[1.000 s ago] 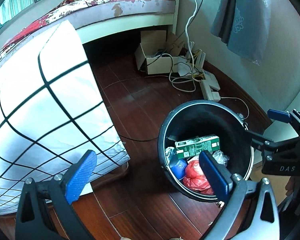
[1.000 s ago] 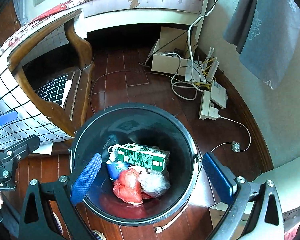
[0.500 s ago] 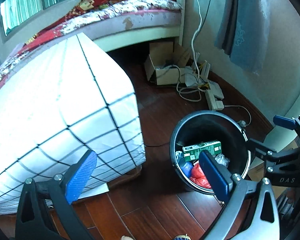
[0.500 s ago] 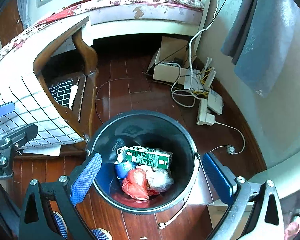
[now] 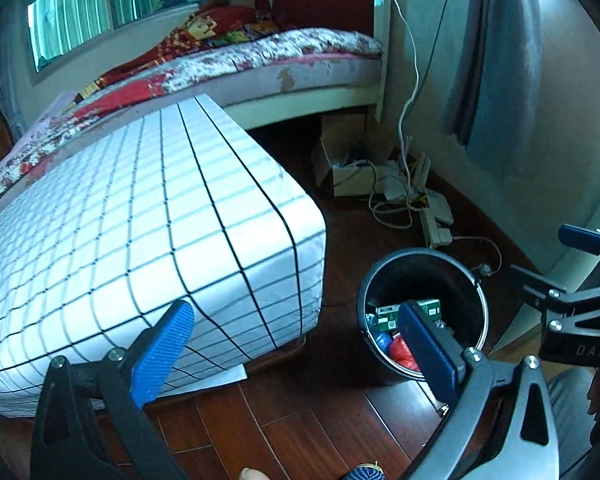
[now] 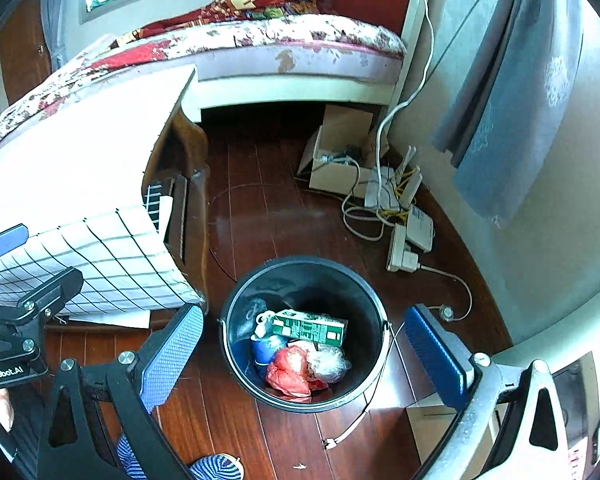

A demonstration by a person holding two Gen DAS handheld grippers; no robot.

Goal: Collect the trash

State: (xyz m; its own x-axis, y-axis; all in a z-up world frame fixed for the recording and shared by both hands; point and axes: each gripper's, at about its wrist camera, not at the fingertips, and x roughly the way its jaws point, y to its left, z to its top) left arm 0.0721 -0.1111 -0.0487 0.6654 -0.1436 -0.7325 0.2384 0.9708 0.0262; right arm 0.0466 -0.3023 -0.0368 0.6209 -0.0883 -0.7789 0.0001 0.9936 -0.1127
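A black bin (image 6: pixel 236 312) stands on the wood floor and also shows in the left wrist view (image 5: pixel 476 308). Inside lie a green carton (image 6: pixel 308 326), a red bag (image 6: pixel 288 372), a clear wrapper (image 6: pixel 328 364) and a blue cup (image 6: pixel 262 350). My right gripper (image 6: pixel 300 348) is open and empty, held high above the bin. My left gripper (image 5: pixel 296 344) is open and empty, above the floor left of the bin. Each gripper shows at the edge of the other's view.
A low table under a white checked cloth (image 5: pixel 140 240) stands left of the bin. A bed (image 5: pixel 280 60) runs along the back. A cardboard box (image 6: pixel 340 152), cables and a power strip (image 6: pixel 400 248) lie by the right wall. A white cabinet (image 6: pixel 560 344) is at right.
Both grippers have risen and pulled back from the bin, so it looks smaller. The table top has come into the left wrist view. The trash in the bin has not moved.
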